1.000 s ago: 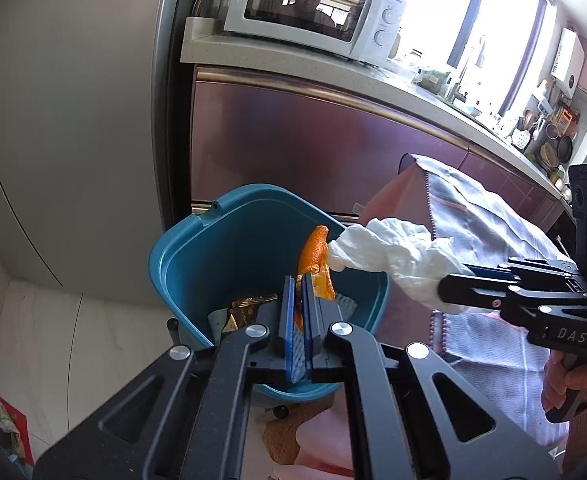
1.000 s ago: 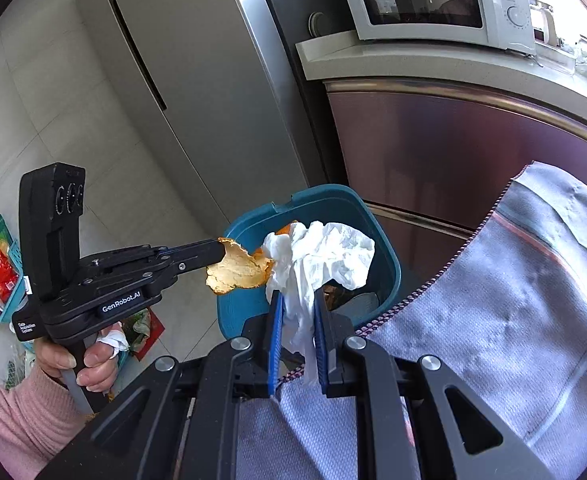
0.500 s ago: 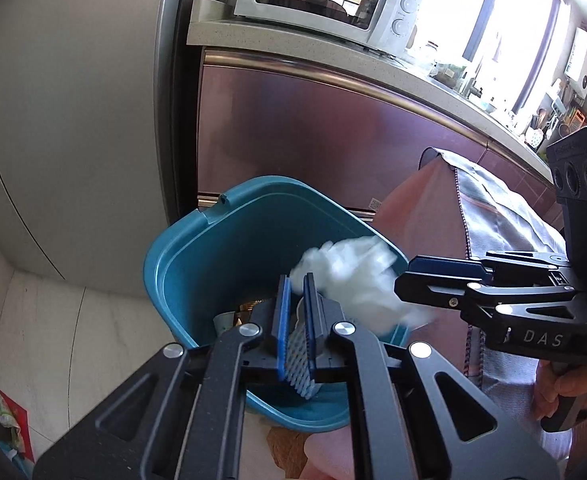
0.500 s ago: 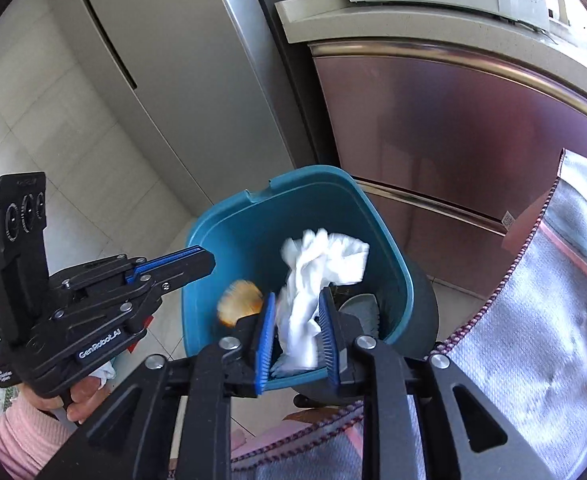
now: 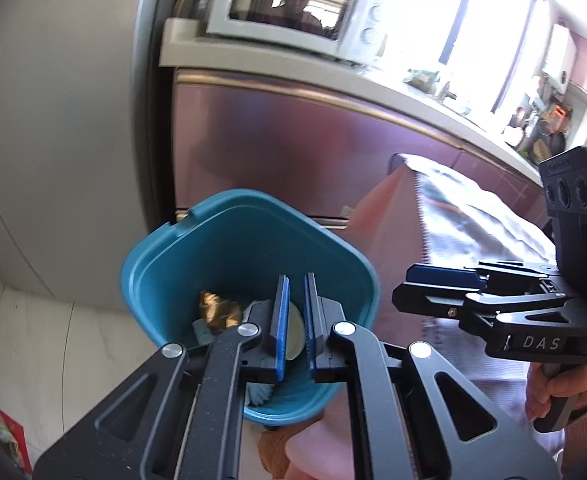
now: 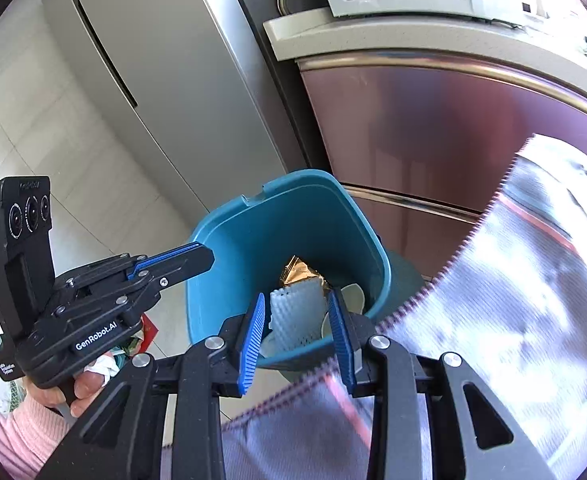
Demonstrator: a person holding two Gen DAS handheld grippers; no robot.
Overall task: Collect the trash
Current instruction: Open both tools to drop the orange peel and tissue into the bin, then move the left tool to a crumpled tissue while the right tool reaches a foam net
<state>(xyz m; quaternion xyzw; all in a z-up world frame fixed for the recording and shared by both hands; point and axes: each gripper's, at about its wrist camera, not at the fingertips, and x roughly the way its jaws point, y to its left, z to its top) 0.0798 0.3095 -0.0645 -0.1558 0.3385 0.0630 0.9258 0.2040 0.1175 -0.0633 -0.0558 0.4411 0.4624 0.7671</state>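
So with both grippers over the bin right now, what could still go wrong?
1. The left gripper hangs inside the rim of the teal bin; pulling out sideways might catch the wall and tip it.
2. The two tools are close: the right gripper and the left could knock together when withdrawing.
3. The grey cloth hangs right beside the bin's rim and could be snagged by the right gripper's open fingers.

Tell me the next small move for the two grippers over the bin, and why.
Probably draw both back from the teal plastic bin toward the next trash. The right gripper has jaws spread with nothing between them, and the left gripper has its jaws slightly apart and bare. Gold foil wrapper and white foam netting lie inside.
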